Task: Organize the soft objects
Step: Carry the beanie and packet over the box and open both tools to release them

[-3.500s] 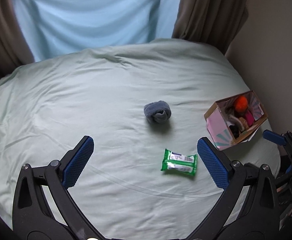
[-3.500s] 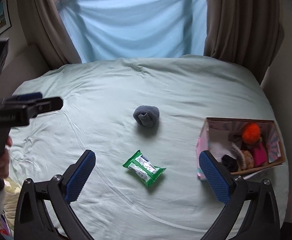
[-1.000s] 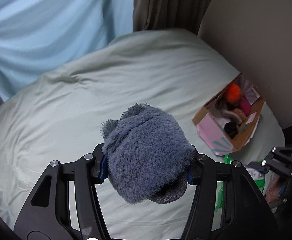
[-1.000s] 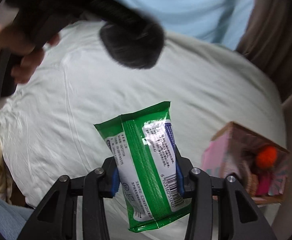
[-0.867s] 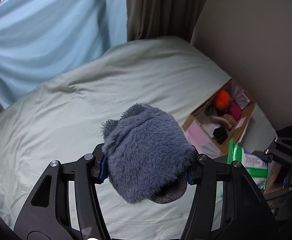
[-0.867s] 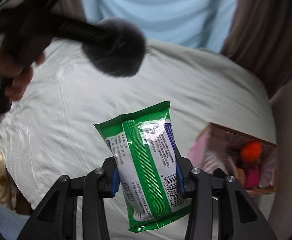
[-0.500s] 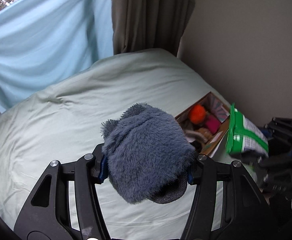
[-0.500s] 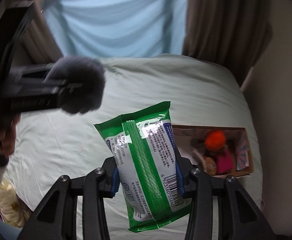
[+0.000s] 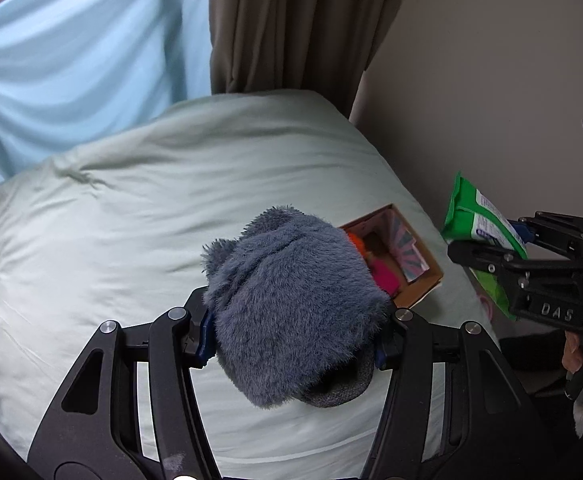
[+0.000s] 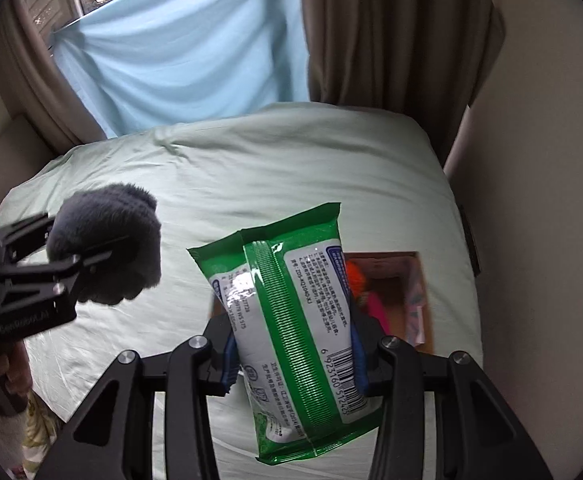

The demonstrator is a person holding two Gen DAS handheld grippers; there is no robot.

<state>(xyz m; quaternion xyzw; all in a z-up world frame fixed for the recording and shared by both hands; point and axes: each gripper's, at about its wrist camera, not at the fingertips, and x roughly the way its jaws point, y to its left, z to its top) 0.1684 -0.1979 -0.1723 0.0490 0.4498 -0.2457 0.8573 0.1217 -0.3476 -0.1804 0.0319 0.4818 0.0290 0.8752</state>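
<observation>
My left gripper point(image 9: 291, 344) is shut on a fuzzy grey-blue rolled sock point(image 9: 291, 304) and holds it in the air above the bed; it also shows in the right wrist view point(image 10: 107, 248). My right gripper point(image 10: 293, 356) is shut on a green pack of wet wipes point(image 10: 291, 304), held upright above the bed; the pack also shows in the left wrist view point(image 9: 479, 224). A cardboard box point(image 9: 415, 276) with orange and pink soft items lies on the bed's right side, partly hidden behind each held object. In the right wrist view the box point(image 10: 411, 300) sits just past the pack.
The bed point(image 9: 111, 220) has a pale green cover. A blue sheet point(image 10: 179, 60) and brown curtain point(image 10: 391, 40) hang behind it. A beige wall point(image 9: 491, 100) runs close along the bed's right edge by the box.
Both grippers closed on the sock and the wipes and lifted them from the bed. Both have since swung right toward the box, which now lies just behind each held object.
</observation>
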